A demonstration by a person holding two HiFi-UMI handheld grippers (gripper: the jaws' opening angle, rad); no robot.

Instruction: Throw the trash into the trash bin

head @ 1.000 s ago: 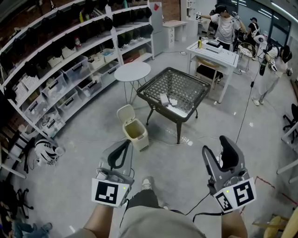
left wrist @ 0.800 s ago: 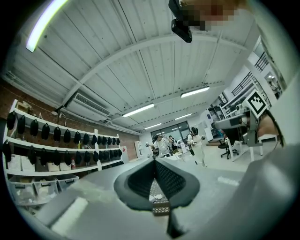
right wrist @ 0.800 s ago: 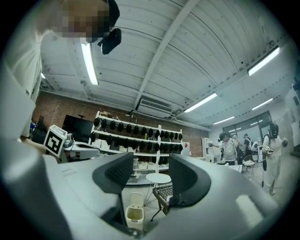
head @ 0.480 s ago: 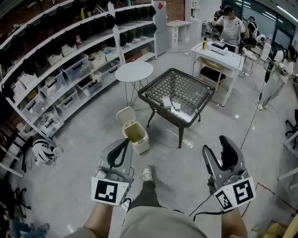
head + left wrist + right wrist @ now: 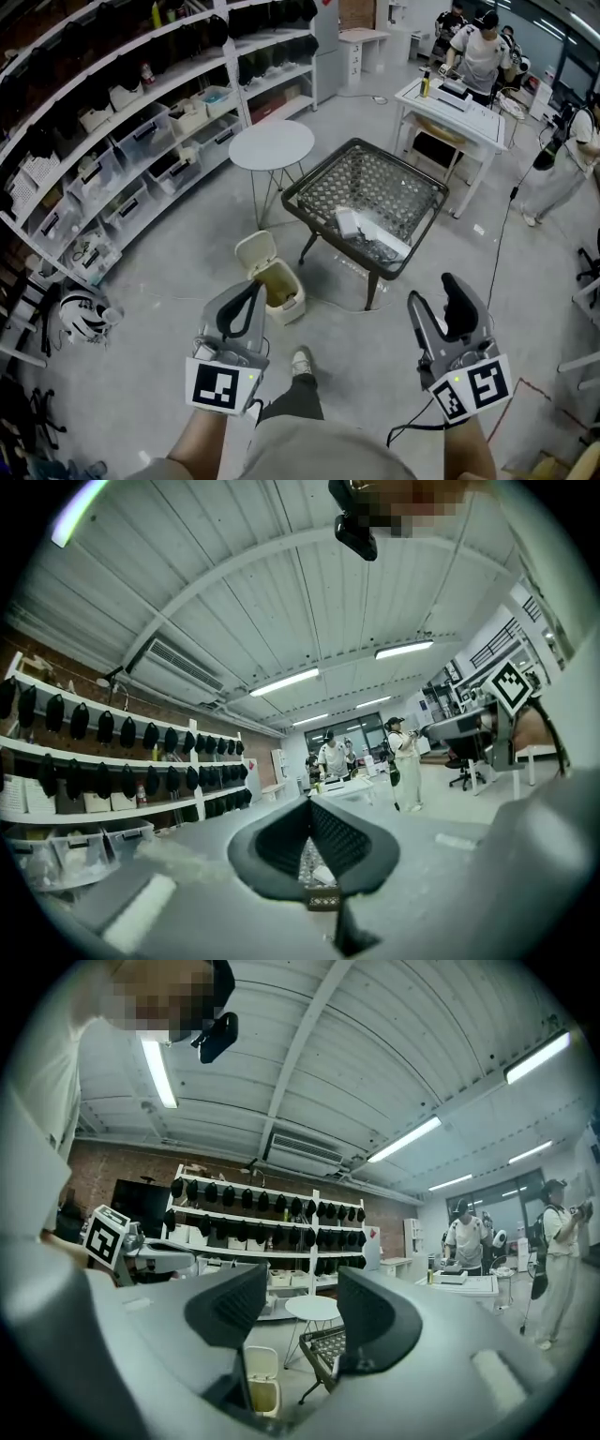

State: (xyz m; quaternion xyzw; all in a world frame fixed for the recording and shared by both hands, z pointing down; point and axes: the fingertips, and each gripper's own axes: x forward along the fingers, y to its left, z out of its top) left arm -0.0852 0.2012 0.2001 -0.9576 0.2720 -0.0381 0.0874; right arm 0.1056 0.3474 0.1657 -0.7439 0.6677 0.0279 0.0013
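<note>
The trash lies on the desk at 12 o'clock; we judge it light and soft, best pinched across its bulk. The trash bin gapes at 11 o'clock. Our left tool is closed and empty, right tool open

A: Bright, even light: the ceiling strip lights glow white, and the floor under the mesh table shows a pale sheen.

B: Fisheye bends the shelving left of that table. Both gripper views fade to black corners, and the left gripper is blurred up close.
</note>
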